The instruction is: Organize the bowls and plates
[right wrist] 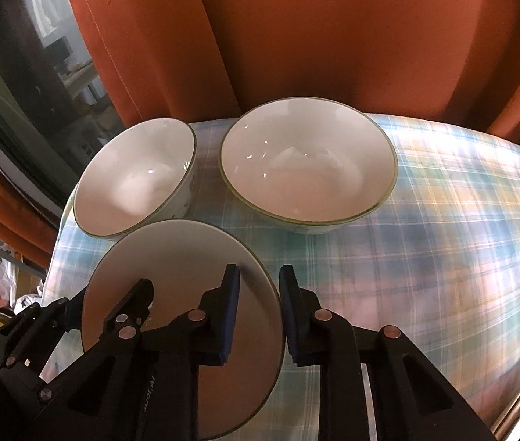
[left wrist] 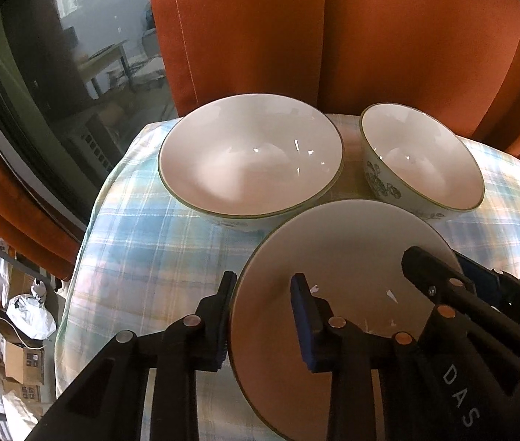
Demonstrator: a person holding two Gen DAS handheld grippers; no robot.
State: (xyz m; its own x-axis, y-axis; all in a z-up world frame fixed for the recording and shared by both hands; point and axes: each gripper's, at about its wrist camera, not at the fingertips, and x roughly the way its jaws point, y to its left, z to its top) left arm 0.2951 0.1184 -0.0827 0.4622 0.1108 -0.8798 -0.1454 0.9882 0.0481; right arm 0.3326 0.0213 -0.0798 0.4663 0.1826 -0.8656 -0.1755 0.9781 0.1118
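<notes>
A white plate (left wrist: 337,257) with a green rim sits near me on the plaid cloth; it also shows in the right wrist view (right wrist: 171,257). My left gripper (left wrist: 265,316) straddles its left rim, fingers apart, one pad over the plate. My right gripper (right wrist: 260,316) straddles its right rim the same way. Behind stand a wide bowl (left wrist: 250,158) and a smaller flowered bowl (left wrist: 421,158); in the right wrist view the smaller bowl (right wrist: 135,191) is left and the wide one (right wrist: 307,165) right.
The plaid tablecloth (right wrist: 443,239) covers the table. An orange curtain (left wrist: 333,36) hangs right behind the bowls, with a dark window (left wrist: 57,73) at the left. Bags and boxes (left wrist: 21,330) lie on the floor past the table's left edge.
</notes>
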